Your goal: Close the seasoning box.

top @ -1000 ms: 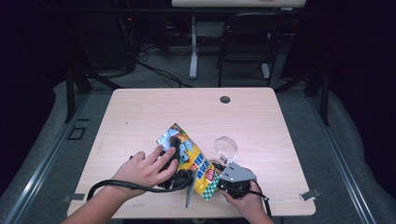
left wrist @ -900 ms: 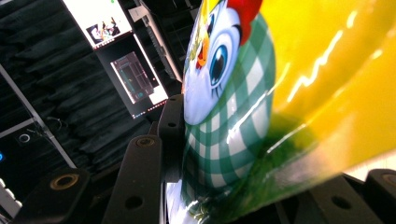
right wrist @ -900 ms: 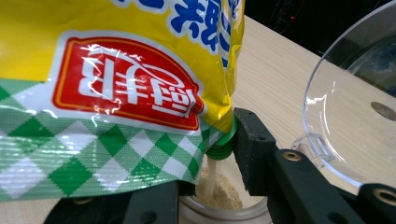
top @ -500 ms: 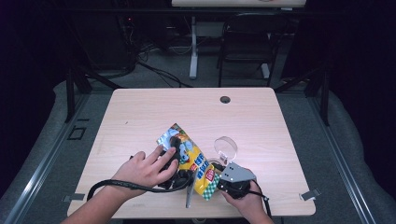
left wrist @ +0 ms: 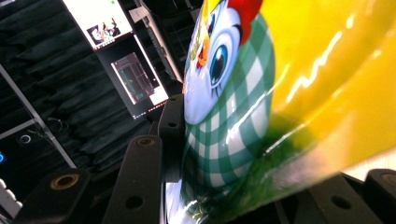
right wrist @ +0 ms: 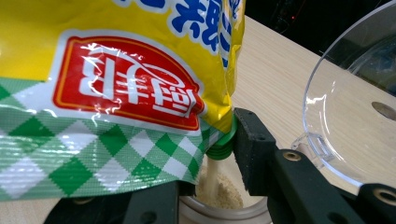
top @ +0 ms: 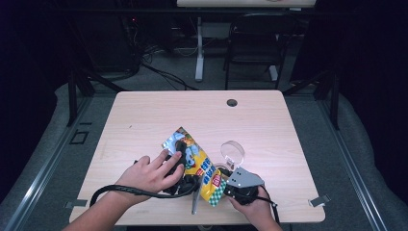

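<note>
High view, lower middle of frame: a wooden table (top: 144, 120) with the work bunched at its near edge. At lower left the left hand (top: 149, 174) lies over the left gripper (top: 185, 179), its black cable looping back toward the bottom left. In the left gripper view its black jaws rise from the bottom left with the glossy bag pressed against them, the bag's green check corner and cartoon eye close to the lens; the jaws look closed on the bag. Next to the right, at centre, the yellow seasoning bag (top: 198, 162) lies tilted, silver top toward upper left, checked end down toward lower right. In the right gripper view the bag (right wrist: 107, 79) takes the upper left, and a pale powder falls from its green spout (right wrist: 221, 142) into a clear jar (right wrist: 219, 200) at bottom centre. The right gripper (top: 239, 187), at lower right of the high view with a grey plate on top, has its jaws around that jar; whether the pads press it I cannot tell. Just above it lies a clear round lid (top: 233, 151).
</note>
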A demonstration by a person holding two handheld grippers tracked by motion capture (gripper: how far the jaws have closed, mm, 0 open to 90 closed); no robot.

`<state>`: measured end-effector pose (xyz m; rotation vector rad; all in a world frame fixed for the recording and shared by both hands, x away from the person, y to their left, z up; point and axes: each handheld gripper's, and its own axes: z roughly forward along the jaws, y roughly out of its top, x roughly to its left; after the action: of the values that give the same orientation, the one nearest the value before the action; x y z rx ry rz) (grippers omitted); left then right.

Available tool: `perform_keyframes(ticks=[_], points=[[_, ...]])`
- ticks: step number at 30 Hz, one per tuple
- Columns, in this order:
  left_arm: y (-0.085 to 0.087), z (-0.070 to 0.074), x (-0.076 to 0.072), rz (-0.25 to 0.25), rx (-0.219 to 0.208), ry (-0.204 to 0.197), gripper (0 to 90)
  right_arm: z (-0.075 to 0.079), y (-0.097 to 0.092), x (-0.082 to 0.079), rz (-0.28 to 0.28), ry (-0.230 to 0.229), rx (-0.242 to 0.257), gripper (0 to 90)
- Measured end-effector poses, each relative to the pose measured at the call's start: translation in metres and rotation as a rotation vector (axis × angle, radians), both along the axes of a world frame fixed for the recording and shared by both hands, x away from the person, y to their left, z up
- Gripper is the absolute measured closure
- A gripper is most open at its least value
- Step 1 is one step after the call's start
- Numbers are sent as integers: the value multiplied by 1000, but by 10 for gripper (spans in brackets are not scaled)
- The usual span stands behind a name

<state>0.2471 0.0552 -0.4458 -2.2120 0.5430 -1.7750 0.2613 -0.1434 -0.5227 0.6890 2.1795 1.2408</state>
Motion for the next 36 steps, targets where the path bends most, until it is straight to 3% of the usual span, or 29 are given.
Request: perform_keyframes(ticks=[36], points=[[-1,1,0,2,8,0,657,1,0,0,3,8,7,709]])
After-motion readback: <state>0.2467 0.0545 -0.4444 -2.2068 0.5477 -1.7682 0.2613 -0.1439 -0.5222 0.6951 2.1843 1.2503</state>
